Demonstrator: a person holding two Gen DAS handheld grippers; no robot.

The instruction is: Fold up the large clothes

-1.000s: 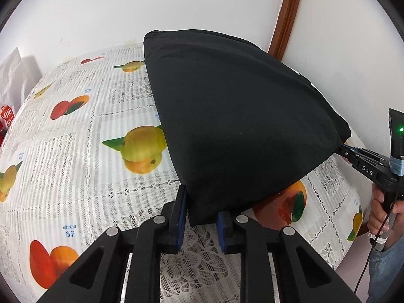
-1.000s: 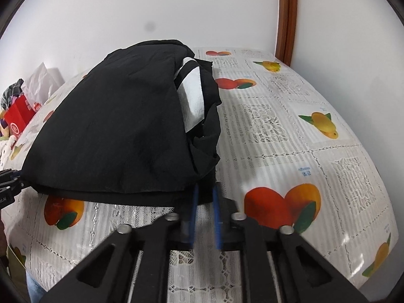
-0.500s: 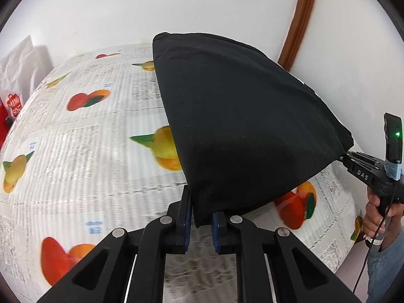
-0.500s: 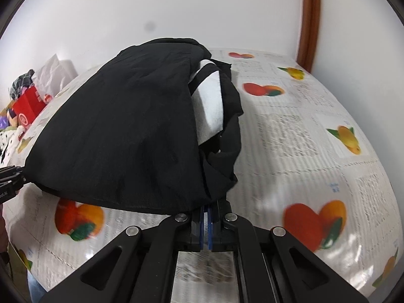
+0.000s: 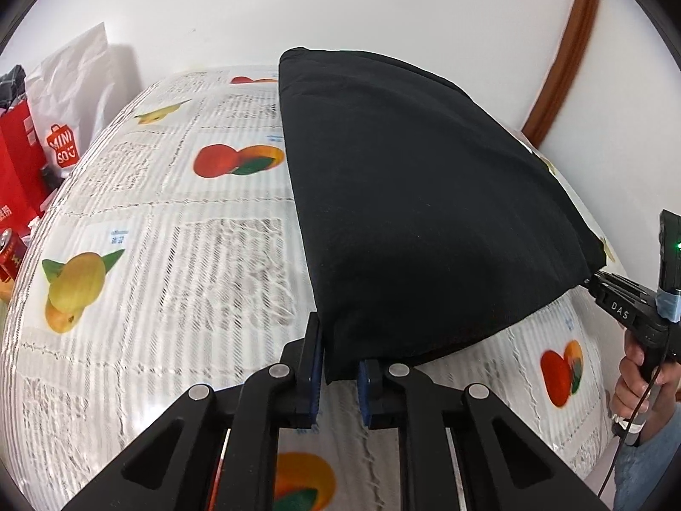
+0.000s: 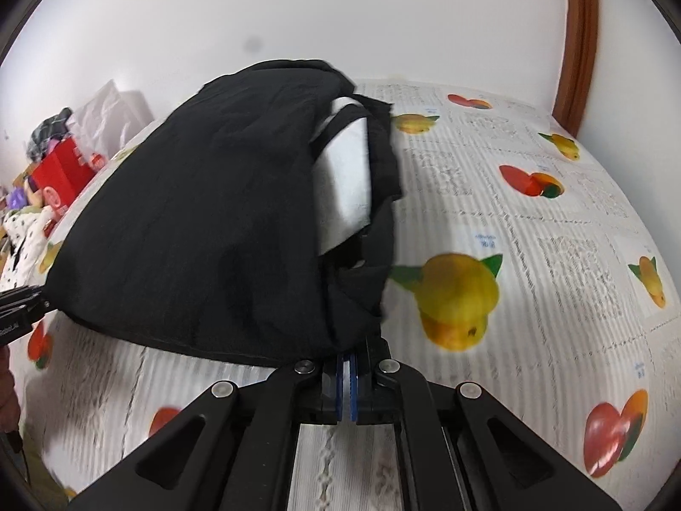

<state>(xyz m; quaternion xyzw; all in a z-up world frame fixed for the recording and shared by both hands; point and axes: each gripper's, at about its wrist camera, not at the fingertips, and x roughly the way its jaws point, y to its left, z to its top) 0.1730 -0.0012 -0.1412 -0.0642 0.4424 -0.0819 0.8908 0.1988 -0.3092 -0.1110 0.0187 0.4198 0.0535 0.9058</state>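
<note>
A large black garment (image 5: 417, 213) is held stretched above the table, with a white panel (image 6: 347, 187) showing inside its folds in the right wrist view. My left gripper (image 5: 338, 377) is shut on one near corner of it. My right gripper (image 6: 345, 372) is shut on the other corner, where the cloth (image 6: 204, 230) bunches. The right gripper also shows at the right edge of the left wrist view (image 5: 593, 281), and the left gripper at the left edge of the right wrist view (image 6: 42, 300). The garment's far end rests on the table.
The table wears a white lace-pattern cloth (image 5: 170, 255) printed with fruit. Red and white shopping bags (image 5: 55, 127) stand beyond its left end. A brown door frame (image 5: 566, 47) runs up the white wall at the right. A red can (image 5: 8, 251) stands at the far left.
Both grippers have lifted the garment's near edge and carried it forward over the table. The right gripper's jaws, apart a second ago, have closed on the cloth.
</note>
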